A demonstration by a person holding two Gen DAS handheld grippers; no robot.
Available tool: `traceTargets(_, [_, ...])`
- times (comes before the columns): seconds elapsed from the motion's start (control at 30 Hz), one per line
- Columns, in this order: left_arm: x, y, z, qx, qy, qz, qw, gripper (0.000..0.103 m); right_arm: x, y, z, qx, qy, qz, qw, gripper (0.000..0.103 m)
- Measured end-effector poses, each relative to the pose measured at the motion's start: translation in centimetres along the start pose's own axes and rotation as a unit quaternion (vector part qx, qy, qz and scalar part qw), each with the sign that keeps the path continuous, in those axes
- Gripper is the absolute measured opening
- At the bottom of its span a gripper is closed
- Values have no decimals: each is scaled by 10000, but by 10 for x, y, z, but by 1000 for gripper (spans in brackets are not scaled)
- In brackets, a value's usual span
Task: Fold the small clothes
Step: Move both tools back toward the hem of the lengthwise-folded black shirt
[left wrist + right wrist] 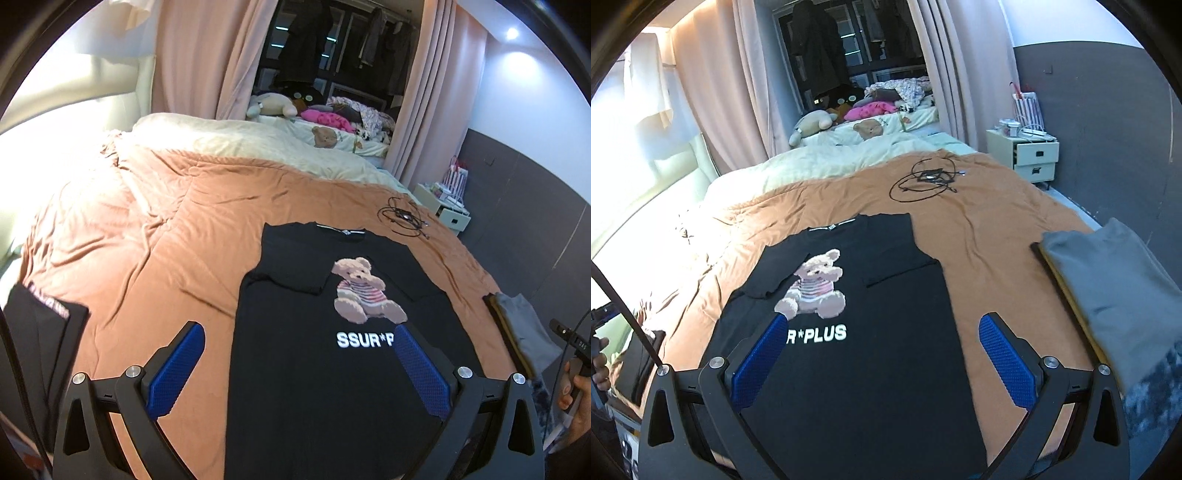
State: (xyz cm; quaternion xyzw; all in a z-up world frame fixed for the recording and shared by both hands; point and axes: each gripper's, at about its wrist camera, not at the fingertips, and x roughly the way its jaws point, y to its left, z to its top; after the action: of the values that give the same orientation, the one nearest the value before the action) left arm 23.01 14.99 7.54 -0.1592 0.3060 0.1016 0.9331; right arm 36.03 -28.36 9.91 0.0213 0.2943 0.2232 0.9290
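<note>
Lying flat near the bed's [155,236] front edge, the black T-shirt [314,369] has both sleeves folded inward over its teddy-bear print. The left gripper [299,363] and right gripper [882,354] both hover above it, jaws spread wide, nothing between the pads. A stack of folded grey clothes [1108,288] sits at the bed's right edge, a dark folded garment [40,332] at its left edge. A coiled black cable [927,181] lies beyond the collar, well apart from the shirt.

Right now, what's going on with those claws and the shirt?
Both tools open: left tool, right tool. Black shirt flat, sleeves folded in. Cables beyond the collar, clear.
</note>
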Motion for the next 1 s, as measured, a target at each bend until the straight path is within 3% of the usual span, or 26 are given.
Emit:
traceTargets(0.47, [-71, 25, -99, -411, -88, -455, 9981, 103, -92, -15, -84, 30, 67, -165, 9998, 103])
traceTargets(0.73, [-90, 35, -158, -521, 116, -538, 9971, 103, -123, -19, -116, 147, 66, -75, 9998, 103])
traceTargets(1.0, [-100, 47, -196, -719, 215, -718, 9946, 103, -146, -39, -147, 455, 116, 146, 9988, 103])
